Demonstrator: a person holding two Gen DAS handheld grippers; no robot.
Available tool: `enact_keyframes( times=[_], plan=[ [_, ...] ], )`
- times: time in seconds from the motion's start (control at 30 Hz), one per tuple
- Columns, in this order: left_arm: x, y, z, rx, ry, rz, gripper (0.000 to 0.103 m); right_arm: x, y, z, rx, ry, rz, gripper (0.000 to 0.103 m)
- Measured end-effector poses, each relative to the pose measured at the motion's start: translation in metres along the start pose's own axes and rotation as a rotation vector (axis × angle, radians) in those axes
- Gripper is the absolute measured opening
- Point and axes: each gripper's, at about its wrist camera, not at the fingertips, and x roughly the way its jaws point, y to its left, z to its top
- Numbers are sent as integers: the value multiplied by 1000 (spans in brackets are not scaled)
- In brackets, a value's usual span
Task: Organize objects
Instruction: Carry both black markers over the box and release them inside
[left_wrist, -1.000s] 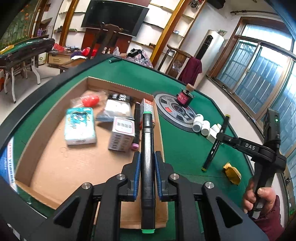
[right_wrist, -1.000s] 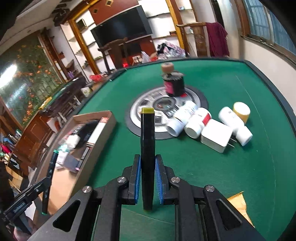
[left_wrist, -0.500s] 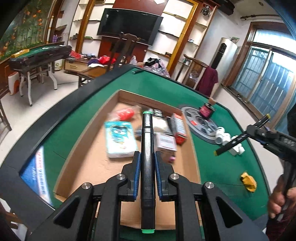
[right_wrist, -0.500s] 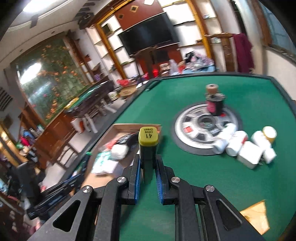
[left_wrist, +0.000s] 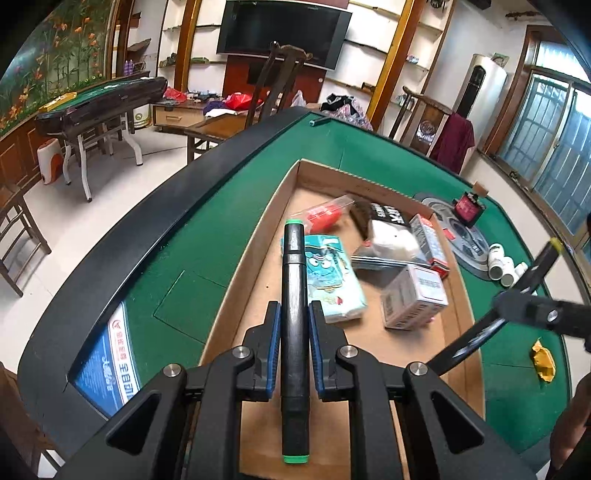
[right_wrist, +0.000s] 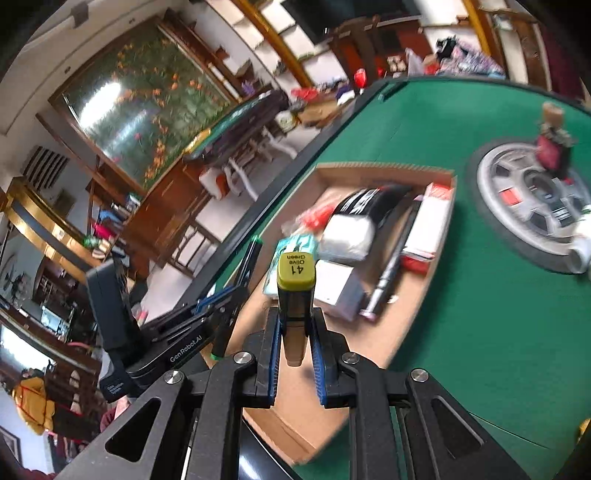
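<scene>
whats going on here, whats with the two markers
A person is tidying loose items into a cardboard box on a green table. The left gripper is shut on a green-capped marker, the right gripper on an olive-capped marker. Both hover over the box, not yet released.

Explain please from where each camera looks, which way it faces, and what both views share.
Left wrist: on the left gripper, facing down into the brown cardboard box; the right gripper shows at right.
Right wrist: on the right gripper, holding the black olive-capped marker; the left gripper shows at left.
Shared: box, green felt table.
</scene>
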Motion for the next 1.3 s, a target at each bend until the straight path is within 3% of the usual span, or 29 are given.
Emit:
enact_keyframes(
  times=[0.27,0.5,0.8,0.87,0.93,1.03,1.13,1.2,1.3],
  plan=[
    [21,2,2,12,46,8,14,53,8,23,18,61,1,18],
    [23,7,5,12,33,24,15,86,14,30,8,102,-47,17],
    [24,6,10,12,26,28,15,91,22,36,-38,77,-142,16],
    [23,8,10,-4,23,8,20,90,22,36,-39,73,-150,16],
    [19,10,10,-22,16,-20,37,88,22,37,-43,66,-166,17],
    [11,8,10,-39,6,-59,54,81,21,38,-28,54,-171,19],
    [-1,3,10,-35,-22,-54,75,72,20,39,-17,37,-164,38],
    [-10,1,9,-42,-41,-53,79,61,19,40,-15,7,-162,61],
    [-19,1,7,-70,-56,-69,81,51,22,38,-18,-19,-154,74]
  ],
)
